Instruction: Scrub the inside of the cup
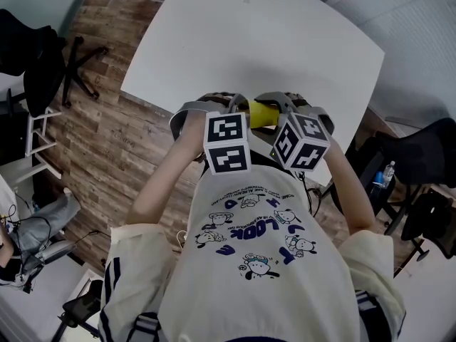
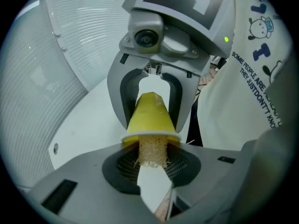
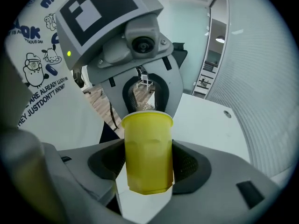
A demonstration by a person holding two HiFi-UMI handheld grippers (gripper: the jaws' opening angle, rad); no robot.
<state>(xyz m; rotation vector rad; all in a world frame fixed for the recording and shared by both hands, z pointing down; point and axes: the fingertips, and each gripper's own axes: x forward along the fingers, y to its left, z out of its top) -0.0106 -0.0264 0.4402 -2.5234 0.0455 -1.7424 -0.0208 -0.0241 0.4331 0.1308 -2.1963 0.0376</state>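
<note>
The person stands at the near edge of the white table (image 1: pixel 271 41), elbows tucked in, with both tools brought together in front of the chest. The right gripper (image 3: pixel 148 166) is clamped around the body of the yellow cup (image 3: pixel 147 143), its jaws spread wide to take it. The cup lies on its side in the air just over the table's edge, mouth pointing toward 9 o'clock. The left gripper (image 2: pixel 152 171) has its jaws drawn in narrow on a pale fibrous scrubber (image 2: pixel 151 148), whose far end is pushed into the cup's mouth past the white rim.

Beyond the tools, toward 12 o'clock, the tabletop runs broad and bare to its rounded far corners. The wooden floor (image 1: pixel 121 141) lies open at 9 o'clock. A black office chair (image 1: pixel 43 55) stands at 10 o'clock, well off the table, and another dark chair (image 1: pixel 420 162) sits close at 3 o'clock, with a water bottle (image 1: pixel 387 171) beside it.
</note>
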